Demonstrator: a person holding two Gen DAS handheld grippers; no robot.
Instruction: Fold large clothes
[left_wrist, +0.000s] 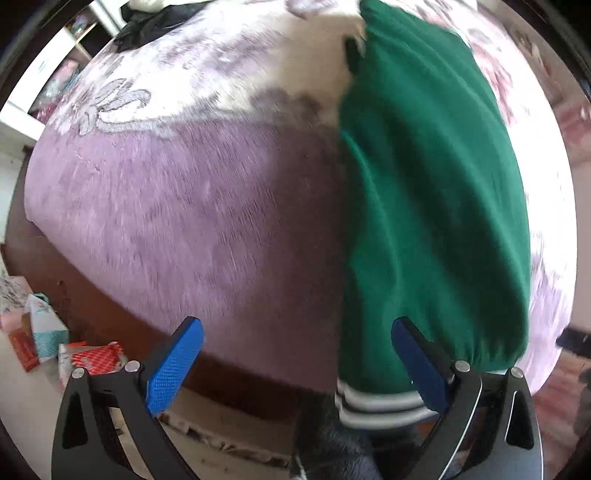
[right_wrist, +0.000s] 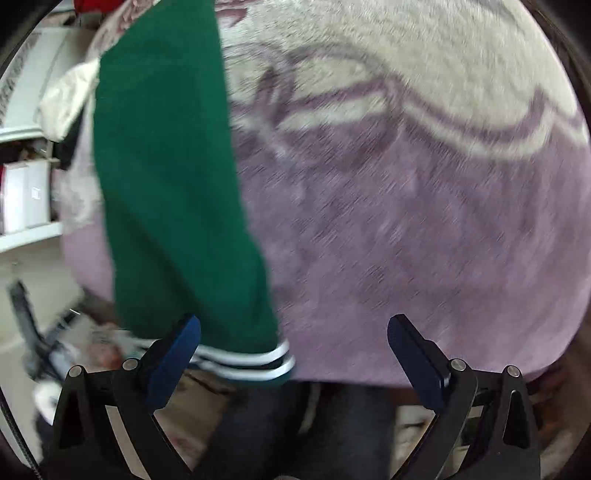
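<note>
The green garment (left_wrist: 424, 192) was laid in a long narrow strip across the purple flowered blanket (left_wrist: 177, 206) on the bed, its white-striped ribbed hem (left_wrist: 373, 400) hanging just over the near edge. The left hand-held gripper (left_wrist: 295, 365) was held wide above that edge, nothing between its blue pads. The right hand-held gripper (right_wrist: 293, 363) was likewise spread wide and empty, the hem (right_wrist: 247, 363) beside its left finger.

Bedroom: blanketed bed (left_wrist: 177, 206), shelves (right_wrist: 26, 236).
</note>
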